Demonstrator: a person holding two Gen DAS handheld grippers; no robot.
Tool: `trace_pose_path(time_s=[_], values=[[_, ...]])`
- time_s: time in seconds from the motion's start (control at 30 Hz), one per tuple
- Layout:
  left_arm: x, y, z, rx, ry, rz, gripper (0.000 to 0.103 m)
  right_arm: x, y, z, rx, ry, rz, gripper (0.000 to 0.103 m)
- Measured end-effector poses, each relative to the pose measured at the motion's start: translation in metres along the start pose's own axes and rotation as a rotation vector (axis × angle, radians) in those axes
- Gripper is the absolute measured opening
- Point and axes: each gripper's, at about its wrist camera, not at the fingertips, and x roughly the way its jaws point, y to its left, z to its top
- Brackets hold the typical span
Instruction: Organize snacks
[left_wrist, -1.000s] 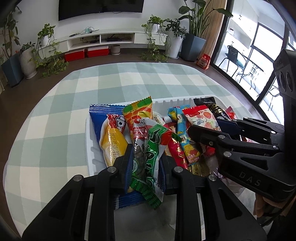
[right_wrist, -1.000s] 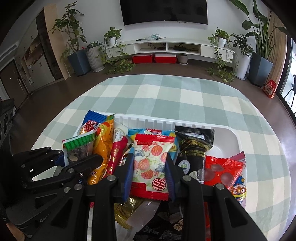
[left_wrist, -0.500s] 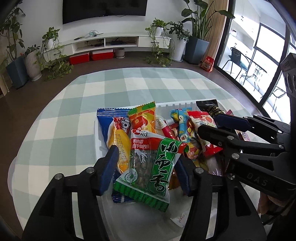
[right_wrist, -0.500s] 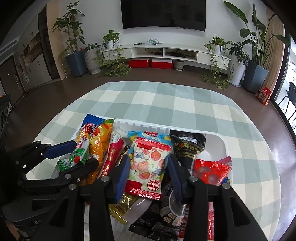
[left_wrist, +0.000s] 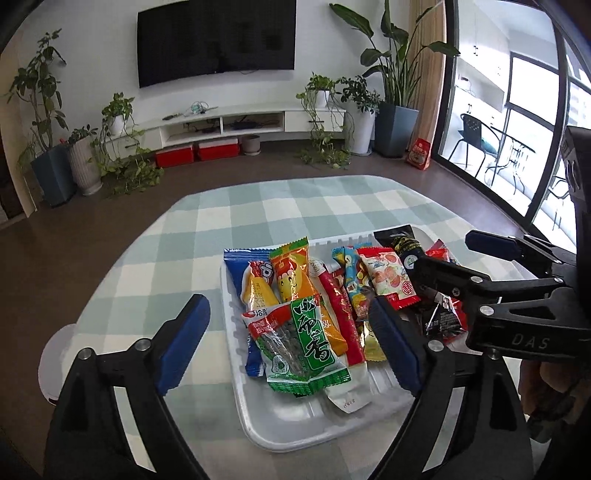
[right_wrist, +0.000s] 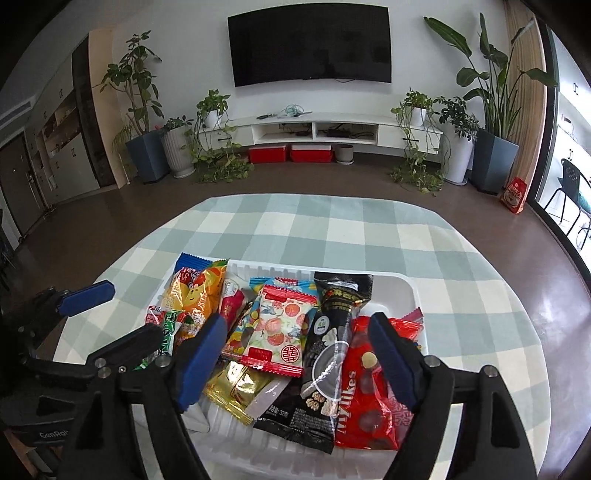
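Observation:
A white tray (left_wrist: 295, 432) holds several snack packets on a checked tablecloth. My left gripper (left_wrist: 290, 343) hovers over the tray's near left part, its jaws opening wide. A green seed packet (left_wrist: 303, 347) lies flat in the tray below and between the pads, and neither pad touches it. My right gripper (right_wrist: 295, 354) hangs over the tray (right_wrist: 406, 284), its jaws opening too. A red and white candy packet (right_wrist: 284, 328) lies loose between its pads on the pile. Each view shows the other gripper: the right gripper (left_wrist: 465, 258), the left gripper (right_wrist: 110, 321).
The round table with the green and white checked cloth (left_wrist: 258, 206) reaches beyond the tray on all sides. A black packet (right_wrist: 332, 332) and a red packet (right_wrist: 369, 387) lie at the tray's right. A hand (left_wrist: 546, 380) holds the right gripper. Plants and a TV cabinet stand far back.
Both grippers opened and let go: the green packet dropped flat into the tray, the red and white packet settled on the pile. Both grippers drew back and up.

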Motion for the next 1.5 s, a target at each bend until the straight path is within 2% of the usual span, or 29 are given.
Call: trace_pose_path(time_s=[0.1, 0.27, 0.33, 0.43, 0.53, 0.6, 0.67, 0.77, 0.87, 1.03, 1.23, 1.5], values=[[-0.028, -0.01, -0.007, 0.028, -0.074, 0.031, 0.094, -0.018, -0.005, -0.006, 0.033, -0.044, 0.009, 0.097], [-0.073, -0.03, -0.025, 0.053, -0.155, 0.178, 0.099, -0.052, -0.005, -0.023, 0.058, -0.109, 0.017, 0.102], [-0.092, -0.035, -0.032, 0.035, -0.188, 0.206, 0.099, -0.07, -0.003, -0.03, 0.062, -0.154, 0.02, 0.103], [-0.124, -0.038, -0.04, 0.007, -0.247, 0.189, 0.101, -0.107, 0.002, -0.042, 0.056, -0.286, -0.004, 0.103], [-0.161, -0.043, -0.045, -0.022, -0.332, 0.245, 0.103, -0.154, 0.009, -0.054, 0.043, -0.463, -0.036, 0.103], [-0.183, -0.046, -0.047, -0.036, -0.377, 0.258, 0.103, -0.182, 0.017, -0.061, 0.015, -0.564, -0.079, 0.103], [-0.201, -0.047, -0.047, -0.049, -0.399, 0.247, 0.103, -0.202, 0.025, -0.065, -0.007, -0.608, -0.137, 0.103], [-0.224, -0.052, -0.049, -0.05, -0.441, 0.253, 0.103, -0.218, 0.032, -0.064, -0.001, -0.59, -0.187, 0.103], [-0.241, -0.058, -0.052, -0.04, -0.436, 0.243, 0.103, -0.237, 0.032, -0.07, 0.017, -0.617, -0.179, 0.103], [-0.252, -0.063, -0.063, -0.074, -0.356, 0.233, 0.103, -0.259, 0.028, -0.083, 0.051, -0.606, -0.136, 0.103], [-0.251, -0.07, -0.086, -0.1, -0.288, 0.199, 0.103, -0.26, 0.025, -0.1, 0.082, -0.507, -0.125, 0.103], [-0.234, -0.076, -0.108, -0.112, -0.19, 0.176, 0.103, -0.248, 0.031, -0.127, 0.053, -0.414, -0.166, 0.103]])
